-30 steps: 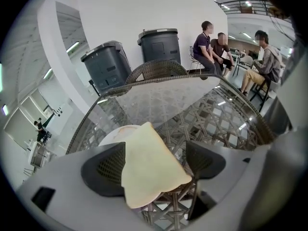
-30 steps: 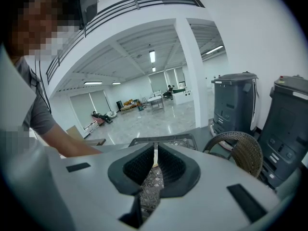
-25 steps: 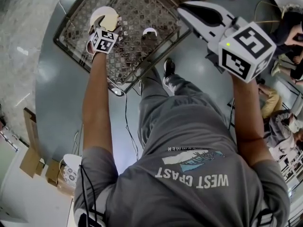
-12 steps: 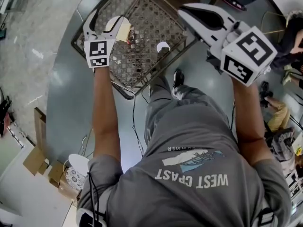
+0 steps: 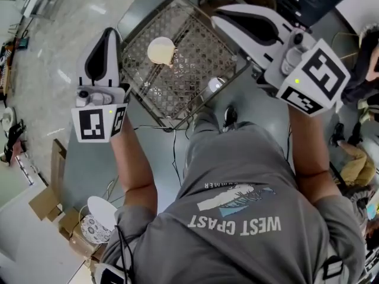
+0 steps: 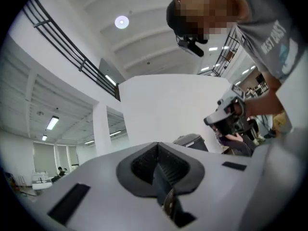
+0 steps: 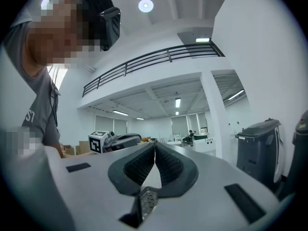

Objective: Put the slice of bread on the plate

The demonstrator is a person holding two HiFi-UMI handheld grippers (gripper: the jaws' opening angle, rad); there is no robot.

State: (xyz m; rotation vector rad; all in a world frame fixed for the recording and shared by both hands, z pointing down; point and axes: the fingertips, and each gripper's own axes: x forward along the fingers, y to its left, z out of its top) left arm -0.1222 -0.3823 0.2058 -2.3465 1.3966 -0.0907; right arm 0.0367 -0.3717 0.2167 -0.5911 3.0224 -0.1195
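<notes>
Slice of bread (image 5: 159, 50) lies on the plate (image 5: 171, 58), which sits toward the middle of the wire-mesh desk (image 5: 195, 46). The left tool (image 5: 109, 32) is held up off the desk's left edge, clear of the plate. Its jaws have just snapped together with nothing caught between them. The right tool (image 5: 218, 15) hangs over the desk's far right corner, its jaws pressed together too and empty. The person holding them wears a grey T-shirt (image 5: 237, 206), and one dark shoe (image 5: 230, 116) shows on the floor just off the desk's near edge. I cannot identify a small white thing (image 5: 214, 85) at that edge.
</notes>
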